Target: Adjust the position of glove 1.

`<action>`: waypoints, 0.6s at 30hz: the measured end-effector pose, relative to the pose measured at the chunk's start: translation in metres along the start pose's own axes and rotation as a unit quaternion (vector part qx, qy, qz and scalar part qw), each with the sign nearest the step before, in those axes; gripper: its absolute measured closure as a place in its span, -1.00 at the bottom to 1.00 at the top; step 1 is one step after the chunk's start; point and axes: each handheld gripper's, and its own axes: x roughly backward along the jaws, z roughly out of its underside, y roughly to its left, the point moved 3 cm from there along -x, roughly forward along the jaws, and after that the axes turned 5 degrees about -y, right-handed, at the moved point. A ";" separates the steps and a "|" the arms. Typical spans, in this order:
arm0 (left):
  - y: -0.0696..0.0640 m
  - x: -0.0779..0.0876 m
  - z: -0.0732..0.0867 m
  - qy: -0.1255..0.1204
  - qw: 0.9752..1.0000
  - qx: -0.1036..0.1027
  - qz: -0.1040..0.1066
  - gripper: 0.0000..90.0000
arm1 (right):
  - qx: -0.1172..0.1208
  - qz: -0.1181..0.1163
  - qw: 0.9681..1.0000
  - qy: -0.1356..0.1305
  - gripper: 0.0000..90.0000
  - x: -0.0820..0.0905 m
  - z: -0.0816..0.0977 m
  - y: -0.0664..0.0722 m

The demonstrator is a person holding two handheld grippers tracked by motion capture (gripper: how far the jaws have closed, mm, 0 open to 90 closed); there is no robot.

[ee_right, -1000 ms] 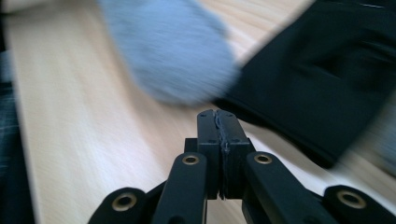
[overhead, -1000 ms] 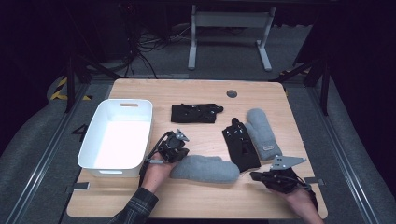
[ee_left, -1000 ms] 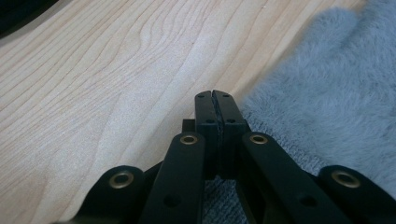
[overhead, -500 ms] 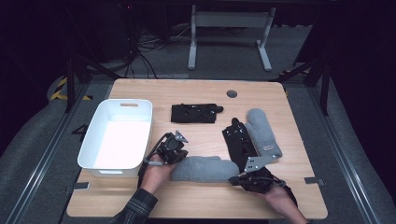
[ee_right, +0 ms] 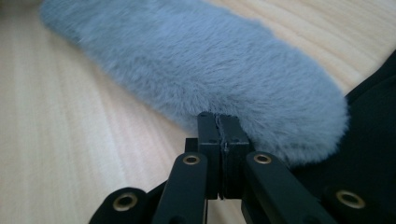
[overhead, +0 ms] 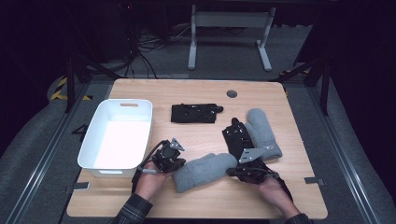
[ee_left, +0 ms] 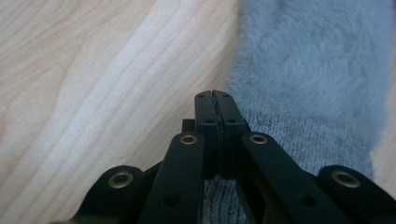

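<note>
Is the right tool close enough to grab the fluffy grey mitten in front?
Probably yes. The right tool has its tips right at the fluffy mitten's edge, with bare table beside it and nothing between. But its jaws are shut, so it would need to open first.

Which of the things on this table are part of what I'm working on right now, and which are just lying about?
In hand:
near grey mitten
left gripper, shut at its cuff end
right gripper, shut at its furry end

Lying about:
far grey mitten
black glove beside it
other black glove
white tub
</note>
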 end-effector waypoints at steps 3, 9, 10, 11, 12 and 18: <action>-0.003 0.000 0.002 -0.002 1.000 0.003 0.016 1.00 | -0.004 0.011 1.000 -0.003 1.00 -0.002 -0.004 -0.005; -0.022 -0.008 0.002 0.001 0.998 -0.013 0.059 1.00 | -0.015 0.029 0.999 -0.007 1.00 -0.011 -0.013 -0.019; -0.025 -0.009 0.001 0.000 0.998 -0.015 0.063 1.00 | -0.016 0.032 0.999 -0.008 1.00 -0.012 -0.014 -0.020; -0.026 -0.011 0.000 -0.001 0.998 -0.017 0.065 1.00 | -0.016 0.036 0.999 -0.007 1.00 -0.014 -0.015 -0.022; -0.026 -0.011 0.000 -0.001 0.998 -0.017 0.065 1.00 | -0.016 0.036 0.999 -0.007 1.00 -0.014 -0.015 -0.022; -0.038 -0.018 -0.003 -0.009 0.995 -0.025 0.093 1.00 | -0.018 0.049 0.999 -0.012 1.00 -0.024 -0.024 -0.029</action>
